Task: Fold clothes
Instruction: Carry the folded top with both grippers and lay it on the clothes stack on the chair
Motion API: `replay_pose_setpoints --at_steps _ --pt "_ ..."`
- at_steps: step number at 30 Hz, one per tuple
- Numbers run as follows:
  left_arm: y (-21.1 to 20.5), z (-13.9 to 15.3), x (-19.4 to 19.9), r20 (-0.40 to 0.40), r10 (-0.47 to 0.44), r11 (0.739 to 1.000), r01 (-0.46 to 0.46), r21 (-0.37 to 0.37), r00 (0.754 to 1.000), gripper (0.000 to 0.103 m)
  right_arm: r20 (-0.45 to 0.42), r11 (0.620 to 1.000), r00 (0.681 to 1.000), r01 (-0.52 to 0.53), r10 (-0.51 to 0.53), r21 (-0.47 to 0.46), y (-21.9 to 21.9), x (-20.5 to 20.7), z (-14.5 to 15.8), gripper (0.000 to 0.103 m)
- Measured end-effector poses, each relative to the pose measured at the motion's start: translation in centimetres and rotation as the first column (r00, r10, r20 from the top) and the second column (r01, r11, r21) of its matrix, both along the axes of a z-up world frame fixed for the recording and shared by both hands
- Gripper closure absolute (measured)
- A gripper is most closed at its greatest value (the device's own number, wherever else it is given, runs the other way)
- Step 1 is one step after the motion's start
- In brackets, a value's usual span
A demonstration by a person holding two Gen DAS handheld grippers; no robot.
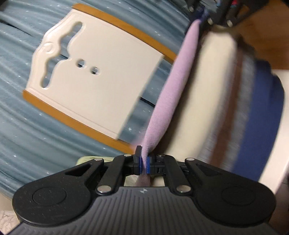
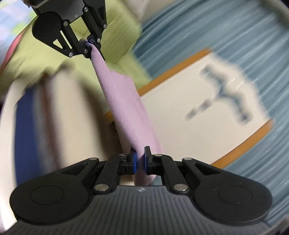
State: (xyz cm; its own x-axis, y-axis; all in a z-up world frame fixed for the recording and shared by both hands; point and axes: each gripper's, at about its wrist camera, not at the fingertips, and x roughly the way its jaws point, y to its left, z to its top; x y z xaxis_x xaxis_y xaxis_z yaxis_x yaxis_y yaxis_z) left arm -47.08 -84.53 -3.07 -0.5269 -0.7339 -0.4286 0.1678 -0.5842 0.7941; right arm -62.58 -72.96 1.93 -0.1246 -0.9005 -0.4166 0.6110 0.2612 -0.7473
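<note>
In the left wrist view there is one lilac cloth (image 1: 171, 86), one white board (image 1: 101, 86) with orange edge strips and a curly cut-out, and one blurred stack of folded fabrics (image 1: 243, 112) in cream, grey and blue bands. The left tongs (image 1: 144, 161) are clamped on one end of the cloth between blue pads, and the cloth stretches away taut as a narrow fuzzy band to the right tongs (image 1: 205, 12) at the top edge, which pinch its far end. A ribbed blue-grey surface (image 1: 27, 126) lies under the board. In the right wrist view the right tongs (image 2: 140, 162) are closed on the same lilac cloth (image 2: 124, 108), which rises in the air, widening mid-span, to the left tongs (image 2: 89, 44), also gripping it. The board (image 2: 180, 115) and fabric stack (image 2: 36, 117) are motion-blurred here, with pale green bedding (image 2: 117, 36) behind.
</note>
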Motion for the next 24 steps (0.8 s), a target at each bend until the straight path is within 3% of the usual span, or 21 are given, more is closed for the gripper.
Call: replay_pose_setpoints --at_steps 11,16,19,24 --pt "2.9 1.7 0.0 -0.008 -0.002 0.998 0.002 -0.069 1.0 0.098 -0.069 1.0 0.998 -0.007 0.006 -0.008 2.6 0.3 -1.5 0.098" --pt "2.6 -1.4 -0.6 0.064 -0.019 0.997 0.023 -0.068 0.998 0.096 -0.118 1.0 0.993 -0.01 0.01 -0.001 3.3 0.4 -2.4 0.098" --pt "2.5 -1.8 0.7 0.033 0.002 0.997 0.0 -0.081 0.999 0.091 -0.117 1.0 0.993 -0.005 0.003 -0.015 4.0 0.8 -2.3 0.097" --pt "0.8 -1.4 0.9 -0.006 0.038 0.997 -0.038 -0.073 0.999 0.091 -0.102 0.999 0.994 0.024 -0.028 -0.034 5.5 1.1 -2.5 0.097"
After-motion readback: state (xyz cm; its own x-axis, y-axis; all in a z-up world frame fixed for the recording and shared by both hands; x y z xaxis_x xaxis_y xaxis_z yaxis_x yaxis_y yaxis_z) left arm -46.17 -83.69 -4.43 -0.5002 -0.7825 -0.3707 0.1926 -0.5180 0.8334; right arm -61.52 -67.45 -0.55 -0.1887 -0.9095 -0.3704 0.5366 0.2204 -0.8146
